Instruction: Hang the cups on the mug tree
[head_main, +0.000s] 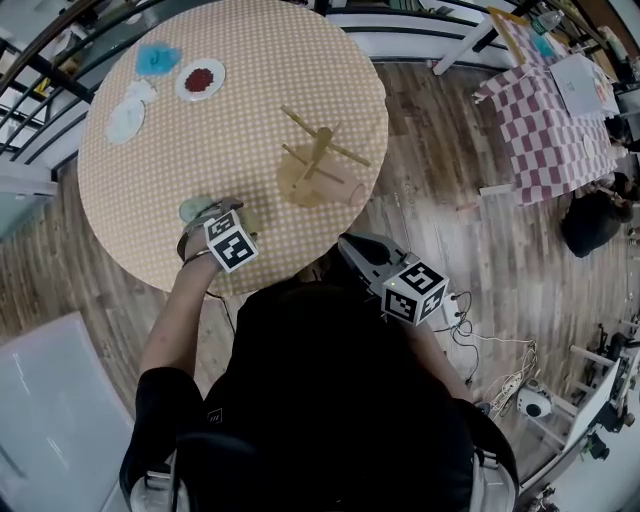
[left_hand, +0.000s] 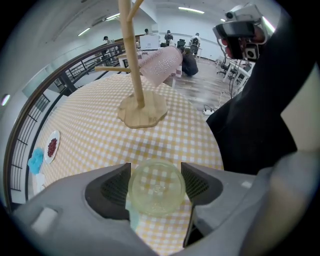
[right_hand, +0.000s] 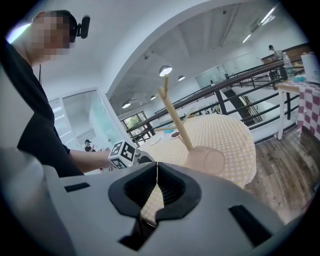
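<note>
A clear, yellow-tinted cup (left_hand: 156, 186) stands on the checked round table (head_main: 250, 70), close to its near edge. My left gripper (left_hand: 156, 186) points steeply down over it, jaws wide on either side of the cup; I see no pad pressing on it. From the head view, the cup (head_main: 193, 208) peeks out beside the left gripper (head_main: 203, 218). The wooden mug tree (head_main: 316, 160) stands mid-table, with a pink cup (left_hand: 160, 64) hanging on a branch. My right gripper (right_hand: 156, 189) is shut and empty, held off the table's edge (head_main: 347, 245).
At the table's far left lie a plate of red bits (head_main: 201, 78), a blue clump (head_main: 158, 58) and a white plate (head_main: 125, 118). A table with a checked cloth (head_main: 560, 125) stands at the right, a railing (head_main: 40, 110) behind. Cables (head_main: 490, 360) lie on the wooden floor.
</note>
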